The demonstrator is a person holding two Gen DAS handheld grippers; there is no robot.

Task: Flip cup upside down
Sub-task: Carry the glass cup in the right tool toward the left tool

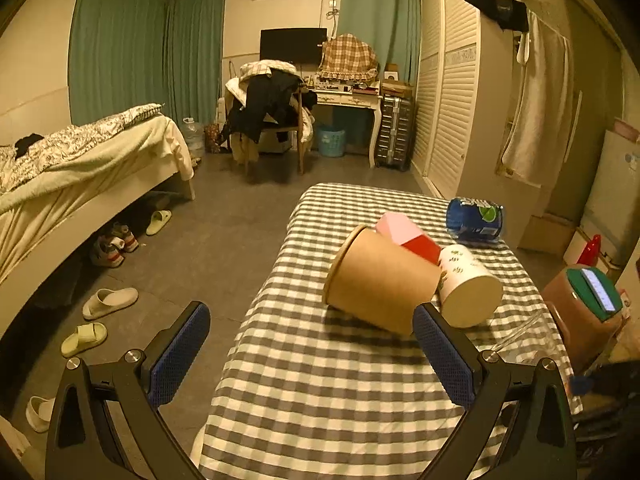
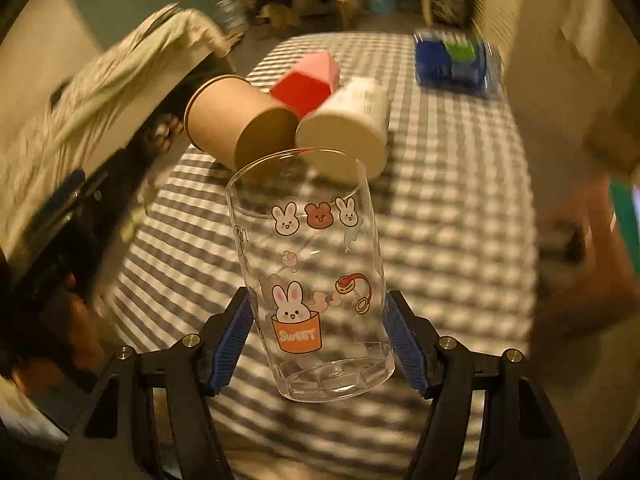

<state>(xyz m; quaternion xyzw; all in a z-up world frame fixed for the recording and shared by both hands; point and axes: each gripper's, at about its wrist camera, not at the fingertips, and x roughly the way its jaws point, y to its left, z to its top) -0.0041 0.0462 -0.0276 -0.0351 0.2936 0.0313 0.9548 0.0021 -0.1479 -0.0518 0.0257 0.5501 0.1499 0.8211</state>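
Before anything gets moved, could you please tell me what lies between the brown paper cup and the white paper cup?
A pink-and-red carton lies wedged between the brown paper cup and the white paper cup, seen in both wrist views.

A lived-in bedroom at home is showing here: a bed (image 1: 80,160) is lying unmade, slippers (image 1: 110,302) are sitting on the floor, clothes are hanging over a chair (image 1: 272,116), and teal curtains (image 1: 120,48) are covering the walls beside a louvered wardrobe (image 1: 448,92).

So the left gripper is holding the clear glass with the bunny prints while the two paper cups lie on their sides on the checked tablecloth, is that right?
Not quite: the right gripper is the one holding the clear glass, as the right wrist view shows. The left gripper is open and empty. The brown paper cup and white paper cup do lie on their sides on the checked tablecloth.
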